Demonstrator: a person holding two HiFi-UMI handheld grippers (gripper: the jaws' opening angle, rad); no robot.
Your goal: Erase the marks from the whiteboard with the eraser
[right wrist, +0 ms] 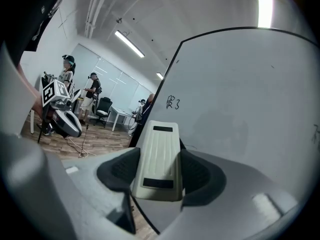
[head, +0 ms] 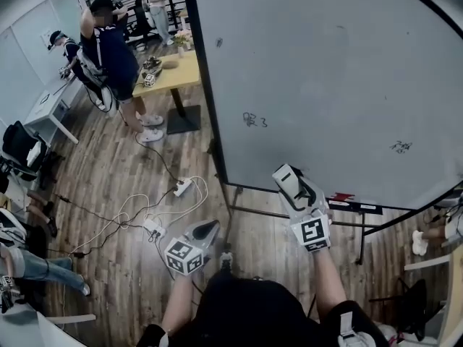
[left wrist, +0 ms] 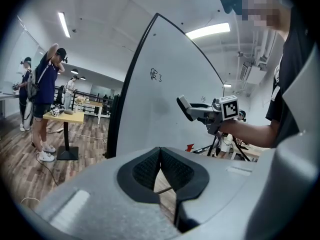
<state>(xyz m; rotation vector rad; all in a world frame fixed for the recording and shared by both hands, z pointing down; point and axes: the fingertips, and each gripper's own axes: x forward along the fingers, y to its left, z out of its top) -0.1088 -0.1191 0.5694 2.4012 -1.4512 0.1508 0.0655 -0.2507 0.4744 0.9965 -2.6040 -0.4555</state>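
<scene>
A large whiteboard (head: 325,71) stands on a wheeled frame ahead of me. Black marks (head: 255,119) sit near its lower left, and a smaller scribble (head: 400,147) lies lower right. My right gripper (head: 291,186) is shut on a cream eraser (right wrist: 159,156), held just off the board's bottom edge, below and right of the marks (right wrist: 172,103). The left gripper (head: 205,231) hangs lower, over the floor, its jaws shut with nothing between them. In the left gripper view the right gripper (left wrist: 192,110) shows in front of the board (left wrist: 165,104).
A power strip and tangled cables (head: 163,208) lie on the wooden floor left of the board's frame. A yellow table (head: 170,71) stands behind, with people (head: 116,49) working nearby. A red-marked tray rail (head: 354,202) runs under the board.
</scene>
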